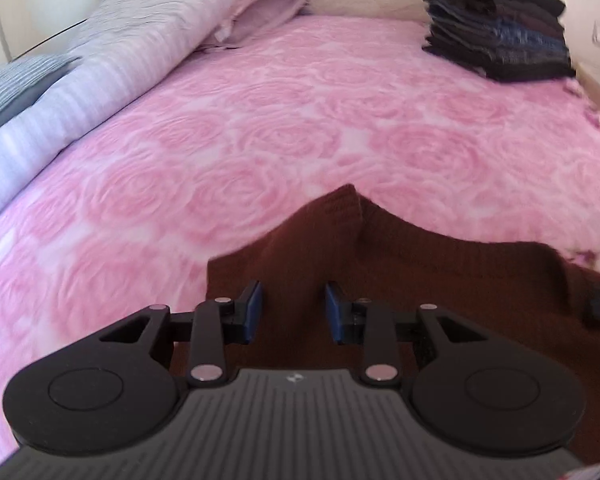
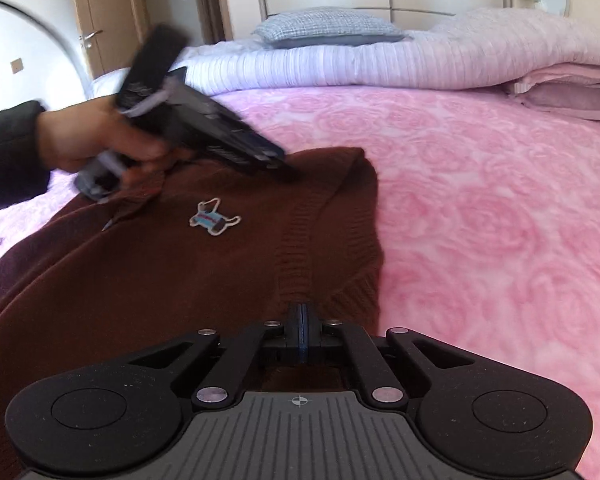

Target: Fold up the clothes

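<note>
You have one brown sweater [image 2: 172,280] spread on the bed's pink rose-patterned blanket [image 2: 500,220], lying at the near side of the bed; one small patch of a dog [image 2: 215,222] shows on its chest; a ribbed edge is folded over and runs from the near side towards the far corner of the garment. Your right gripper [image 2: 302,320] has its jaws pressed together on that ribbed edge at the sweater's near end; your left gripper [image 1: 294,312] hangs over the sweater with its jaws apart and only bare knit seen between them, the blue pads [image 1: 254,312] touching nothing. In the right wrist view your left hand [image 2: 88,140], in a dark sleeve, holds its gripper over the sweater's far left part, blurred. Around you: one stack of dark folded clothes [image 1: 496,24] sits at the far right corner of the bed, well apart from the sweater; one lilac duvet [image 2: 380,64] is rolled along the head of the bed, with one grey checked pillow [image 2: 328,28] on it; one wooden door [image 2: 100,12] stands beyond the bed on the left. Between the sweater and the stack lies only open blanket.
</note>
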`<state>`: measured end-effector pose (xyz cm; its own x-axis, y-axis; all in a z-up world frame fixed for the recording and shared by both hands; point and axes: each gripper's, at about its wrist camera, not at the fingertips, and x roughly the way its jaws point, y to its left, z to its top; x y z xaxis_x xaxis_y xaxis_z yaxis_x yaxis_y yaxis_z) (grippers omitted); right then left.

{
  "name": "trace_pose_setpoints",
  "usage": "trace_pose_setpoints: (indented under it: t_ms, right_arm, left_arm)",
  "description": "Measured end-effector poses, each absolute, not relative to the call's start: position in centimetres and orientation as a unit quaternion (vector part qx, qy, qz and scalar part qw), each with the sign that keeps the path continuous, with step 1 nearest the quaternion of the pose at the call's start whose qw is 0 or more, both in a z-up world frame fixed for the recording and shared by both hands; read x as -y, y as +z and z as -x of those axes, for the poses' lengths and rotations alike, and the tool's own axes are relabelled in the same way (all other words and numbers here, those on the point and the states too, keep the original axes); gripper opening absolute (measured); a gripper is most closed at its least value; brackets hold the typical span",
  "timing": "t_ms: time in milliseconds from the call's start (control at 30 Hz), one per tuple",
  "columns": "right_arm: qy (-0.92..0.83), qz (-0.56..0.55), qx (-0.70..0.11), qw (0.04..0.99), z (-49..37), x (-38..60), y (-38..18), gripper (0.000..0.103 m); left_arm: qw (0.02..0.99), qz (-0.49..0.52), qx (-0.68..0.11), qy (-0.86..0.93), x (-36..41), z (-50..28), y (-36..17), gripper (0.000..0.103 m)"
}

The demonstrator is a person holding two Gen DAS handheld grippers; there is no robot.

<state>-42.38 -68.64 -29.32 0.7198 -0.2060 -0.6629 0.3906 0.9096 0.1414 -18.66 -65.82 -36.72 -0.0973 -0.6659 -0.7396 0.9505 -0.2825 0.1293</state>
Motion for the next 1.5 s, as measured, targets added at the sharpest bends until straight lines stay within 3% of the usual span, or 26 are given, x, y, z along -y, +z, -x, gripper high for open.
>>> trace_pose_setpoints:
  t_ms: [133,167,200,267,533,567,600,633,667,933,1000,1033,1067,1100,1167,1267,1500]
  right_arm:
    - [-0.172,-0.103,-0.332,0.922,41.7,68.3,-29.5,0.001]
    - [-0.180,-0.088,-0.329,0.923,41.6,68.1,-29.5,0.011]
    - [-0.187,-0.072,-0.326,0.924,41.7,67.8,-29.4,0.039]
    - [-0.188,-0.084,-0.317,0.926,42.0,67.8,-29.1,0.067]
    - [-0.149,-0.126,-0.351,0.916,40.1,67.7,-29.7,0.067]
    - [-0.149,-0.124,-0.358,0.913,39.7,67.6,-30.1,0.064]
    - [-0.151,-0.121,-0.363,0.912,39.6,67.6,-30.4,0.052]
    - [-0.151,-0.115,-0.367,0.911,39.5,67.7,-30.6,0.012]
    - [-0.151,-0.109,-0.372,0.909,39.5,67.8,-30.8,0.004]
    - [-0.230,-0.070,-0.356,0.903,44.0,73.1,-27.1,0.003]
    - [-0.245,-0.075,-0.371,0.893,44.3,74.7,-27.6,0.003]
    - [-0.244,-0.082,-0.378,0.889,44.4,75.1,-27.9,0.004]
    - [-0.244,-0.085,-0.383,0.887,44.5,75.2,-28.2,0.015]
    - [-0.253,-0.079,-0.381,0.886,44.8,74.9,-28.2,0.041]
    - [-0.273,-0.074,-0.361,0.889,45.8,74.3,-27.7,0.077]
    - [-0.290,-0.087,-0.328,0.895,47.5,73.5,-26.8,0.077]
    - [-0.228,-0.107,-0.306,0.918,45.6,74.9,-25.0,0.077]
  left_arm:
    - [0.548,-0.387,-0.176,-0.720,67.8,19.6,-37.6,0.029]
    - [0.545,-0.392,-0.170,-0.722,68.1,19.8,-37.7,0.029]
    - [0.545,-0.394,-0.165,-0.722,68.2,19.9,-37.7,0.030]
    - [0.547,-0.395,-0.156,-0.721,68.3,19.9,-37.5,0.031]
    - [0.531,-0.416,-0.153,-0.722,69.9,20.4,-38.0,0.031]
    - [0.526,-0.420,-0.150,-0.724,69.9,20.6,-38.1,0.021]
    - [0.522,-0.424,-0.148,-0.726,70.0,20.9,-38.2,0.008]
    - [0.518,-0.424,-0.149,-0.728,69.9,21.1,-38.1,0.004]
    - [0.518,-0.419,-0.150,-0.730,69.8,21.2,-37.8,0.003]
    - [0.571,-0.240,-0.222,-0.753,71.5,19.0,-33.5,0.004]
    - [0.574,-0.243,-0.240,-0.744,72.4,19.2,-33.8,0.015]
    - [0.575,-0.245,-0.246,-0.741,72.6,19.1,-34.0,0.015]
    - [0.577,-0.248,-0.249,-0.738,72.5,19.0,-34.0,0.017]
    - [0.577,-0.252,-0.251,-0.735,72.1,18.9,-33.9,0.018]
    - [0.580,-0.248,-0.254,-0.733,70.8,17.9,-33.3,0.022]
    - [0.602,-0.237,-0.256,-0.718,67.7,15.3,-31.9,0.028]
    - [0.675,-0.256,-0.268,-0.638,59.3,7.2,-30.9,0.030]
